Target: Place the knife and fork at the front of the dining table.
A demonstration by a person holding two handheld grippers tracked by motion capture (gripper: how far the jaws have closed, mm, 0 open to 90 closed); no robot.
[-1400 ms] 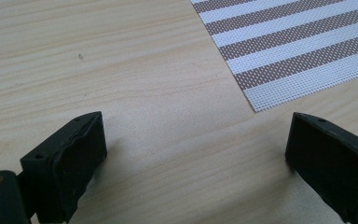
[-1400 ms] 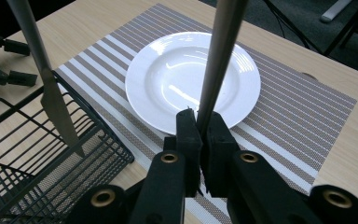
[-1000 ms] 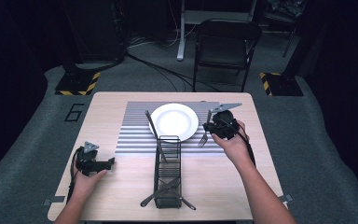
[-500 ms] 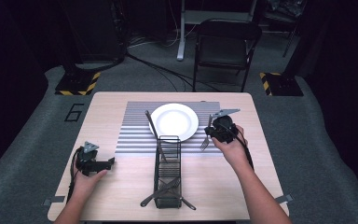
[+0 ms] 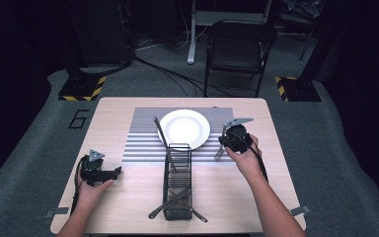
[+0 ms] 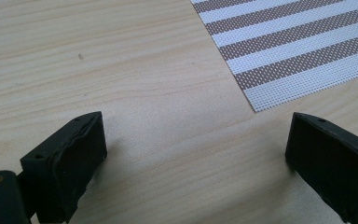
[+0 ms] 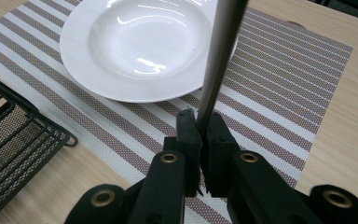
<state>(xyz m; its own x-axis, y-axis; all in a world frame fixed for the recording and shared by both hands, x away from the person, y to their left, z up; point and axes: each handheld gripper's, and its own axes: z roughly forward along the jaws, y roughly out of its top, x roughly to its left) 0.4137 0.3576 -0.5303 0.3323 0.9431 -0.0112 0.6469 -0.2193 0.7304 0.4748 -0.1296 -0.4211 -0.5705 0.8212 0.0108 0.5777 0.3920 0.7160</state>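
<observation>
The wooden surface [image 5: 128,192] carries a striped placemat [image 5: 143,138] with a white plate [image 5: 184,128], and a black wire basket [image 5: 177,182].

We find open passage along the tabletop's [image 5: 128,197] left and right edges and its near corners, while the black wire caddy [image 5: 177,182] blocks the middle toward the near edge and the white plate [image 5: 184,128] occupies the placemat [image 5: 143,140] by the far edge.

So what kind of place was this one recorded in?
Probably a studio or lab set up for table-setting recordings, not a home: a wooden table with a striped placemat and white plate, floor cables, a folding chair and hazard-striped stand bases.
</observation>
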